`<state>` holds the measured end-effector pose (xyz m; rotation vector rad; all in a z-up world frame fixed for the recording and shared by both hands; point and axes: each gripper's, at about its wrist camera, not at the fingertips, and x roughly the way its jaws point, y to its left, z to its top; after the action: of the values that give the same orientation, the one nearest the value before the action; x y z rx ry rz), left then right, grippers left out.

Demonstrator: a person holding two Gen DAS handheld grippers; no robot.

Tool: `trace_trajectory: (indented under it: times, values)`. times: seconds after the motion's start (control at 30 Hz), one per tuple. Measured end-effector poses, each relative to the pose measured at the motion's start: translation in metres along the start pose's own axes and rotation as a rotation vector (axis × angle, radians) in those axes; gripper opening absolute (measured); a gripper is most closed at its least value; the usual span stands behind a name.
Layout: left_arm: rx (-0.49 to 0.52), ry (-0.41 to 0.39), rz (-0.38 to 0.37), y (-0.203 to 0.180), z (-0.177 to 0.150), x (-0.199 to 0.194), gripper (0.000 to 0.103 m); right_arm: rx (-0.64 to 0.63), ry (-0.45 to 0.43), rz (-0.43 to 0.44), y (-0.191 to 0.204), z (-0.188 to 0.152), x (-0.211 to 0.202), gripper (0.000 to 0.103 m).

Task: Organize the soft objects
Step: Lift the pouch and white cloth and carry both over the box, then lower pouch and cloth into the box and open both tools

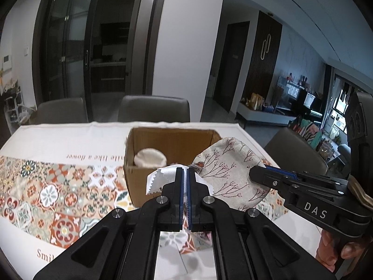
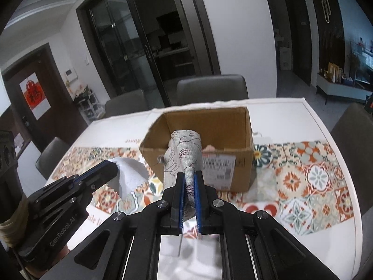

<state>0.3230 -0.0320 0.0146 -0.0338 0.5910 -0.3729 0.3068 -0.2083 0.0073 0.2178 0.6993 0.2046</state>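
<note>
My left gripper (image 1: pixel 185 170) is shut on a white cloth with zigzag edges (image 1: pixel 160 179), held above the table in front of an open cardboard box (image 1: pixel 177 142). To its right, my right gripper (image 1: pixel 254 173) is shut on a beige fabric piece printed with branches (image 1: pixel 228 168). In the right wrist view the right gripper (image 2: pixel 189 173) pinches that fabric (image 2: pixel 186 149), which stands up in front of the box (image 2: pixel 242 154). The left gripper (image 2: pixel 112 166) shows at the left with the white cloth (image 2: pixel 130 175). A cream round soft item (image 1: pixel 149 157) lies inside the box.
The table wears a white cloth with a patterned tile runner (image 2: pixel 314 177). Grey chairs (image 1: pixel 153 107) stand along the far edge, and another chair (image 2: pixel 352 130) is at the right side. A hand (image 1: pixel 331 254) holds the right gripper's handle.
</note>
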Motion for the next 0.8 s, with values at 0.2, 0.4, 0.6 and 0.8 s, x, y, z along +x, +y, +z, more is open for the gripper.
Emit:
trace_trajectory:
  times: [0.2,0.4,0.6,0.8]
  values:
    - [0.024,-0.036,-0.007,0.000,0.017,0.004,0.004,-0.004,-0.048,-0.004,0.000,0.017,-0.002,0.009]
    - [0.042,-0.073,-0.013,0.000,0.035,0.011,0.004,-0.003,-0.087,-0.004,-0.001,0.034,0.000,0.009]
    - [0.062,-0.101,-0.013,-0.001,0.053,0.022,0.004,0.000,-0.121,-0.006,-0.004,0.050,0.001,0.009]
    - [0.064,-0.106,-0.022,0.001,0.065,0.037,0.004,0.001,-0.143,-0.013,-0.008,0.064,0.008,0.009]
